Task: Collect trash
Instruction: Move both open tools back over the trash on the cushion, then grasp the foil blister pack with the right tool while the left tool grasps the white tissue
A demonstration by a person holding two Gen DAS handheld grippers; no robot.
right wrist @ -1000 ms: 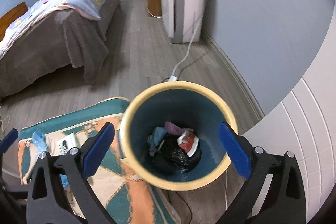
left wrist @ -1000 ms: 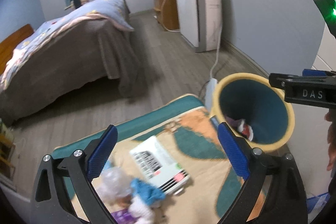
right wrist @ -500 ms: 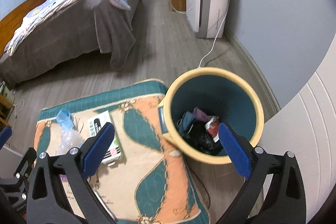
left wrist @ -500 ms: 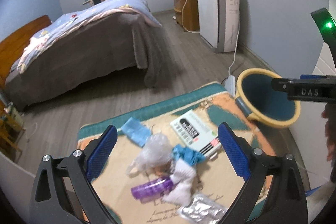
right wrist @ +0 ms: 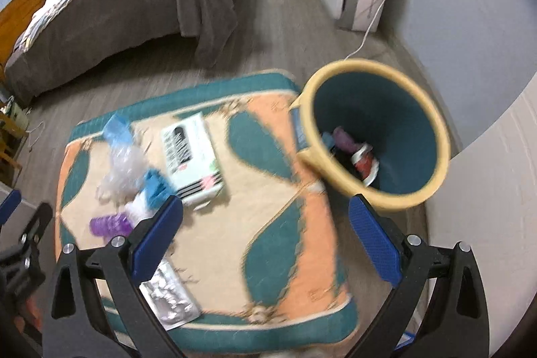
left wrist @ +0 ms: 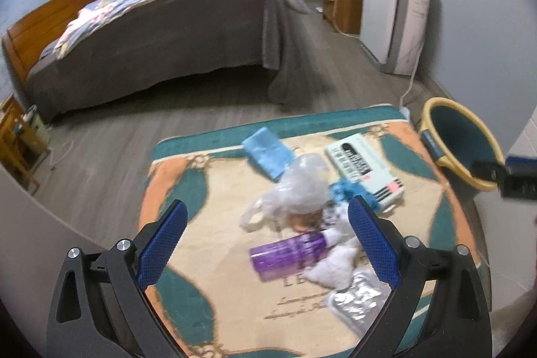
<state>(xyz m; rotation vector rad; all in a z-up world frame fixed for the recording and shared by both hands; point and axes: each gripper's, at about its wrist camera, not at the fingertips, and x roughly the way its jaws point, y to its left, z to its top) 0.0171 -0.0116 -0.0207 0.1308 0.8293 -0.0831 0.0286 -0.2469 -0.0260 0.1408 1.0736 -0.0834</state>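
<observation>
Trash lies on a teal and orange rug (left wrist: 214, 301) (right wrist: 268, 257): a purple bottle (left wrist: 288, 254) (right wrist: 109, 223), a clear plastic bag (left wrist: 298, 187) (right wrist: 124, 166), a white carton (left wrist: 365, 170) (right wrist: 191, 156), a blue packet (left wrist: 266, 153), white tissue (left wrist: 332, 267) and a silver blister pack (left wrist: 359, 301) (right wrist: 169, 297). A yellow-rimmed teal bin (left wrist: 459, 140) (right wrist: 376, 130) with trash inside stands at the rug's right edge. My left gripper (left wrist: 265, 240) is open above the bottle. My right gripper (right wrist: 265, 237) is open and empty above the rug, left of the bin.
A bed (left wrist: 161, 32) with grey cover stands beyond the rug. A white appliance (left wrist: 396, 19) with a cord stands by the right wall beside a wooden cabinet (left wrist: 342, 2). A white curved surface (right wrist: 496, 190) is at the right, close to the bin.
Both grippers have pulled back and swung left, away from the bin and over the rug. The trash pile now lies between the left fingers. Both stay open.
</observation>
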